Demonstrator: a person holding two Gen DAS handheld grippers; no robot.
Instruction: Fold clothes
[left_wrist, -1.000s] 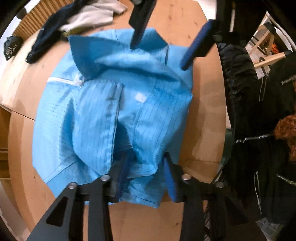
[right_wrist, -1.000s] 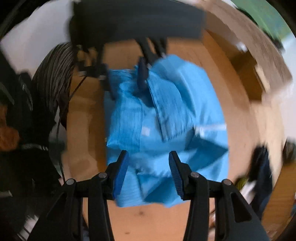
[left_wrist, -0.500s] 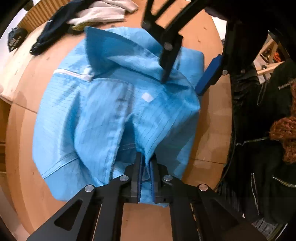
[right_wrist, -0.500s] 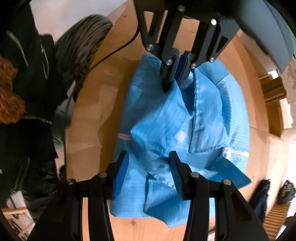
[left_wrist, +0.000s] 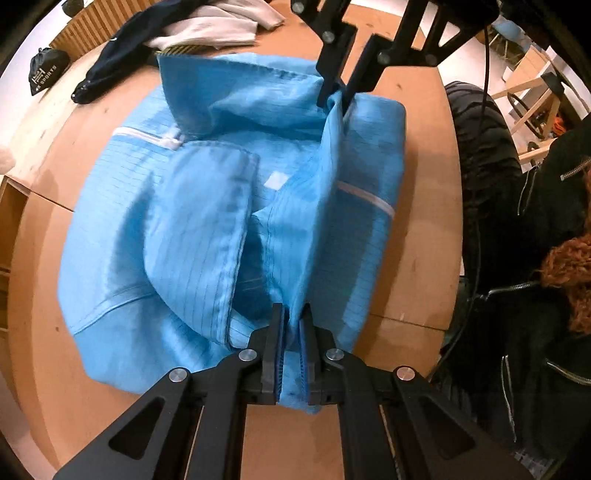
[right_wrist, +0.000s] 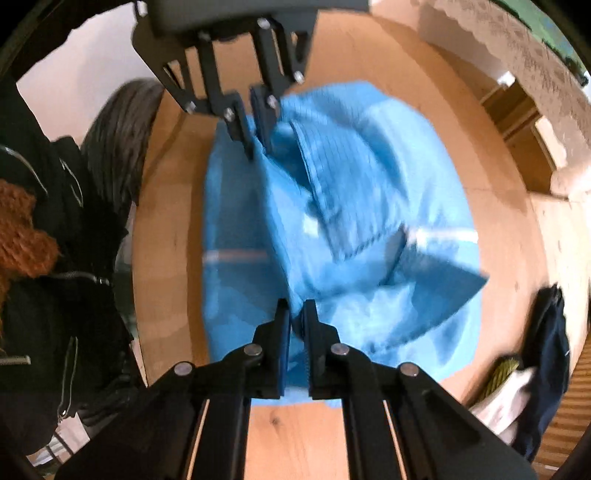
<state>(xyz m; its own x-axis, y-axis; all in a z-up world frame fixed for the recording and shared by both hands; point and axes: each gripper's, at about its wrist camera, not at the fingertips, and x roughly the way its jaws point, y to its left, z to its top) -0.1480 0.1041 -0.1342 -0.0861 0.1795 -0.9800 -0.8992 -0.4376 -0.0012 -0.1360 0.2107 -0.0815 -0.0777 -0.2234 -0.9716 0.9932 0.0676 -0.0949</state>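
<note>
While both grip, left claw (left_wrist: 291, 325) and right claw (right_wrist: 296, 317) clamped on blue shirt (left_wrist: 192, 229) edges, bare table (left_wrist: 417, 258) around

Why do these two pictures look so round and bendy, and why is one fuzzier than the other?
Both views come through fisheye lenses, so the wooden table bulges and the corners go black. The left wrist view is fairly crisp: fine stripes show on the blue garment. The right wrist view is smeared, the garment's edges blurring, while the right gripper itself looks sharp.

White print reading "SPORTS" on the small black bag (left_wrist: 48, 70); nothing else legible.
</note>
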